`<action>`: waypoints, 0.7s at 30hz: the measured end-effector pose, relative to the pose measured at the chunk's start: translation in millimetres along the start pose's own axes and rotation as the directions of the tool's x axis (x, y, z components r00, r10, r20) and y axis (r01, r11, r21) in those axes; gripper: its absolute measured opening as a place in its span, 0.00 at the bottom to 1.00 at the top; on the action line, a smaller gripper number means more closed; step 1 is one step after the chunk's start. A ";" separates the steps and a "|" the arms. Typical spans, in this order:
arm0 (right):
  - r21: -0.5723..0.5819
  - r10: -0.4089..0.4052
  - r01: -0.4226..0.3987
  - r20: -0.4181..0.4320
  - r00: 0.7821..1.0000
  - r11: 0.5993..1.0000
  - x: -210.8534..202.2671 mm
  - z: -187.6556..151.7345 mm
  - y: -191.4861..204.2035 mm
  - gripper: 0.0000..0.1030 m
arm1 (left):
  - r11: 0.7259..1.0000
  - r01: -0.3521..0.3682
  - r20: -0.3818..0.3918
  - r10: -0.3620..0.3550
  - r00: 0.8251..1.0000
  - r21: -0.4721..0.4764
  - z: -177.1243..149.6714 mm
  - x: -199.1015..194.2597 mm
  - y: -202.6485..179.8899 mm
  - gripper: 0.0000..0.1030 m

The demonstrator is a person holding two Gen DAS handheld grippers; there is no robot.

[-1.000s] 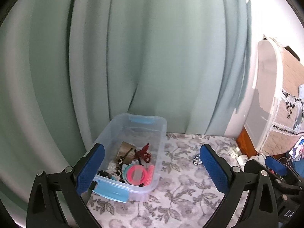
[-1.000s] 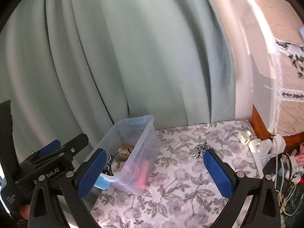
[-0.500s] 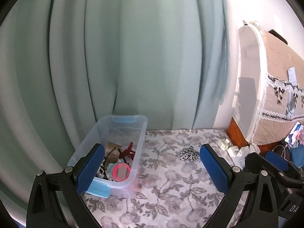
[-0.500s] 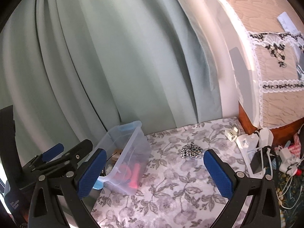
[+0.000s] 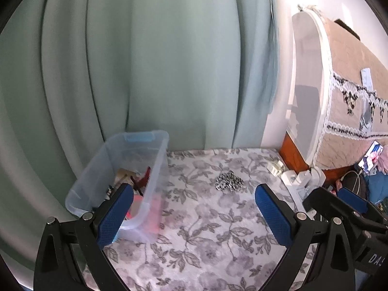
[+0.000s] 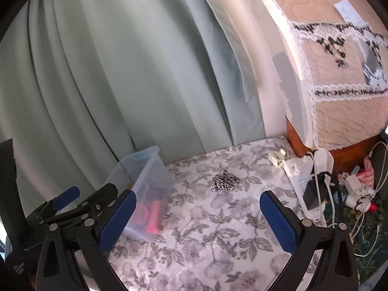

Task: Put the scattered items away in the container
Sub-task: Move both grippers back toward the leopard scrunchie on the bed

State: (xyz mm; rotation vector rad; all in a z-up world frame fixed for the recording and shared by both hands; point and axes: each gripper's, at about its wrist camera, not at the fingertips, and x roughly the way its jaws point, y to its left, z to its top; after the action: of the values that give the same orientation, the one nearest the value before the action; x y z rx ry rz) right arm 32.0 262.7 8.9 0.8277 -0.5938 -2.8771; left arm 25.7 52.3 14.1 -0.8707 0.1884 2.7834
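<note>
— Green curtain fills the whole back, hanging down to the far edge of the worktop, is that right?

— Yes, and the worktop carries a grey flowered cloth. At its right edge stands a piece of furniture with a quilted beige cover trimmed in black-and-white lace.

— Where is the container?

— A clear plastic box with blue clips sits at the far left corner, right against the curtain. Small things lie inside it: something pink and something dark red show through the wall, but the rest is too jumbled to name.

— And what lies outside it?

— One black-and-white patterned scrunchie, out on the cloth toward the far edge, well apart from the box and to its right. Nothing touches it.

— Anything else on that side?

— A white power strip with plugs and cables lies along the right edge, and a small white plug rests near the far right corner.

— The tools?

— The left hand-held gripper has its blue pads spread wide with nothing between them; its left pad overlaps the box in view. The right hand-held gripper is likewise spread apart and empty, held above the cloth on the near side of the scrunchie.
</note>
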 end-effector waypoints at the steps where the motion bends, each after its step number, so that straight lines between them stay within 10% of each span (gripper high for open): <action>1: 0.002 -0.005 0.005 -0.011 1.000 1.000 3.6 -0.9 -3.3 1.00 | 1.000 0.006 -0.008 -0.006 1.000 0.000 -1.5 4.1 -1.3 0.97; 21: -0.016 -0.131 0.130 -0.130 0.983 0.991 104.3 -10.5 -52.5 1.00 | 0.973 0.189 -0.119 -0.205 0.971 -0.135 -27.7 136.1 6.3 0.98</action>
State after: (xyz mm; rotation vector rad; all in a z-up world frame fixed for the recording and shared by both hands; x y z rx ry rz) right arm -49.9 287.6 -71.1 1.0833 -0.5329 -2.9080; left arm -69.6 64.1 -86.5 -1.0439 -0.0477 2.5758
